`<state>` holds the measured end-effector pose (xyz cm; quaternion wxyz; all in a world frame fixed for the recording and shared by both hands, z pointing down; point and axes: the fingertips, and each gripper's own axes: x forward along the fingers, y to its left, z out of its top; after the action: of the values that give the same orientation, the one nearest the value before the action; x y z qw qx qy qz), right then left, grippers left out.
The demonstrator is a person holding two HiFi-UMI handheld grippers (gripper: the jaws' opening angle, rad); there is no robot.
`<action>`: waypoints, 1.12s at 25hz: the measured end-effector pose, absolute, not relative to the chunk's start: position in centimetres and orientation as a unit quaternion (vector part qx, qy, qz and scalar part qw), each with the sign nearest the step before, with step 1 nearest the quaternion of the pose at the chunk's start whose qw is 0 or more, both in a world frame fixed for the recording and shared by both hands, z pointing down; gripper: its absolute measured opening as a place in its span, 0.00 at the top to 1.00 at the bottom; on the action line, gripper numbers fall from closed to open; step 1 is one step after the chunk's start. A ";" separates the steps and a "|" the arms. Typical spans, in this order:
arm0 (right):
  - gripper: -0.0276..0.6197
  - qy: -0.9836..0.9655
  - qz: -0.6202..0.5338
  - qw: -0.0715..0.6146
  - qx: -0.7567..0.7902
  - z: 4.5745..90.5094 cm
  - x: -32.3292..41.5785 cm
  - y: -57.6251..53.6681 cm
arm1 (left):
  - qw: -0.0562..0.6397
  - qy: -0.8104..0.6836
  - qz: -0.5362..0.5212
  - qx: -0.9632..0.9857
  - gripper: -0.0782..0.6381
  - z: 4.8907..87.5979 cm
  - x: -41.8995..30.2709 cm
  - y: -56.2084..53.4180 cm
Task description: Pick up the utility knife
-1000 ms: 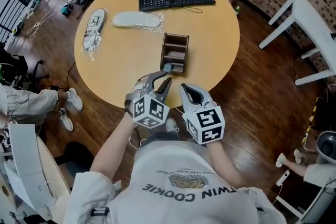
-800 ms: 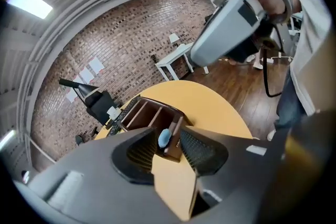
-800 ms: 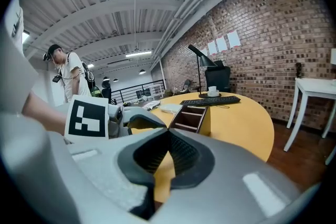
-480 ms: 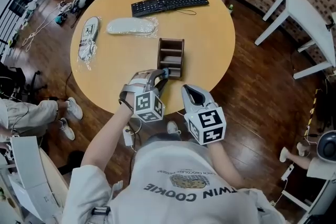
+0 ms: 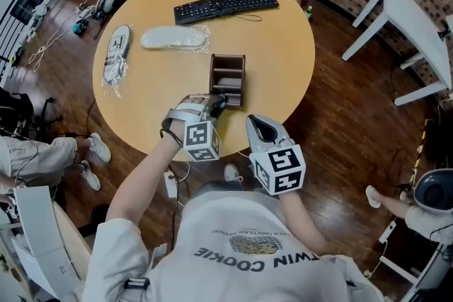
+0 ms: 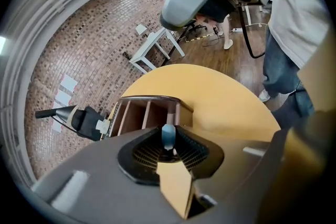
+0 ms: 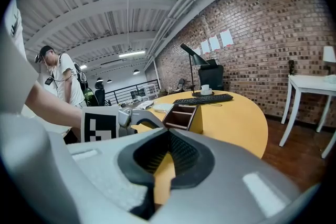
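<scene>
Head view: my left gripper (image 5: 216, 104) is pushed up against the near end of the wooden organizer (image 5: 228, 72). That is where the utility knife stands, so only its top can be reached from my side. My right gripper (image 5: 255, 122) hangs just beside the left one, short of the table (image 5: 279, 46). It has no job here, and keeping it back leaves the left room to work. A second ago the left fingertips were a little short of the organizer and the marker cube sat at a different roll. Now they are down at its near edge, with the wrist turned over. The right has not shifted.

Left gripper view: the utility knife (image 6: 168, 134) shows as a rounded blue end right between my fingertips, with the organizer's open compartments just beyond them. The jaws have just been closing and look pinched on that blue end, which fills the gap between them. Since the knife is upright in its slot, I judge it should be drawn straight out.

Right gripper view: these jaws are together with nothing between them. Past the tips I see the left gripper and the organizer.
</scene>
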<state>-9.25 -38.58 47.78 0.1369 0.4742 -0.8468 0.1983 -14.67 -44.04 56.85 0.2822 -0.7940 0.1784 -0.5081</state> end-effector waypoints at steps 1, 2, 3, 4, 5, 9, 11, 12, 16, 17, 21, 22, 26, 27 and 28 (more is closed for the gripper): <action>0.95 -0.847 0.199 0.137 0.473 47.8 -9.2 -38.5 | 0.279 0.178 -0.510 -0.794 0.79 56.9 -14.7 -44.1; 0.95 -0.848 0.198 0.137 0.472 47.8 -9.3 -38.5 | 0.275 0.179 -0.511 -0.795 0.79 56.8 -14.7 -44.1; 0.95 -0.849 0.198 0.137 0.470 47.8 -9.3 -38.4 | 0.271 0.181 -0.511 -0.795 0.79 56.8 -14.8 -44.1; 0.95 -0.850 0.197 0.137 0.469 47.7 -9.3 -38.4 | 0.267 0.184 -0.511 -0.796 0.79 56.6 -14.8 -44.0; 0.95 -0.851 0.196 0.137 0.467 47.6 -9.3 -38.4 | 0.262 0.187 -0.511 -0.797 0.79 56.4 -14.9 -43.9; 0.95 -0.855 0.194 0.135 0.462 47.4 -9.1 -38.3 | 0.250 0.197 -0.510 -0.799 0.79 55.6 -14.8 -43.9; 0.95 -0.856 0.194 0.134 0.460 47.3 -8.9 -38.0 | 0.244 0.204 -0.508 -0.801 0.79 55.3 -14.7 -43.8; 0.95 -0.857 0.194 0.134 0.459 47.3 -8.8 -37.8 | 0.242 0.209 -0.504 -0.802 0.79 54.9 -14.5 -43.7; 0.95 -0.861 0.192 0.133 0.451 47.0 -8.5 -37.2 | 0.230 0.235 -0.491 -0.806 0.79 53.6 -14.3 -43.1; 0.95 -0.863 0.191 0.133 0.449 46.9 -8.5 -37.1 | 0.227 0.241 -0.489 -0.807 0.79 53.4 -14.2 -42.9; 0.95 -0.870 0.186 0.132 0.438 46.6 -8.3 -36.2 | 0.207 0.272 -0.467 -0.815 0.79 51.9 -13.8 -41.9; 0.95 -0.871 0.185 0.132 0.435 46.5 -8.2 -35.8 | 0.201 0.281 -0.460 -0.818 0.79 51.4 -13.7 -41.5; 0.95 -0.879 0.181 0.132 0.420 46.2 -7.9 -34.6 | 0.177 0.319 -0.434 -0.824 0.79 49.6 -13.2 -40.2; 0.95 -0.882 0.179 0.132 0.415 46.1 -7.8 -34.4 | 0.171 0.329 -0.428 -0.824 0.79 49.1 -13.1 -39.8; 0.95 -0.885 0.178 0.132 0.411 46.0 -7.8 -34.1 | 0.166 0.339 -0.422 -0.824 0.79 48.6 -13.1 -39.3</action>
<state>-7.78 -34.06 46.03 0.1323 0.4105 -0.8846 0.1775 -13.09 -39.33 48.62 0.1655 -0.8243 0.3388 -0.4224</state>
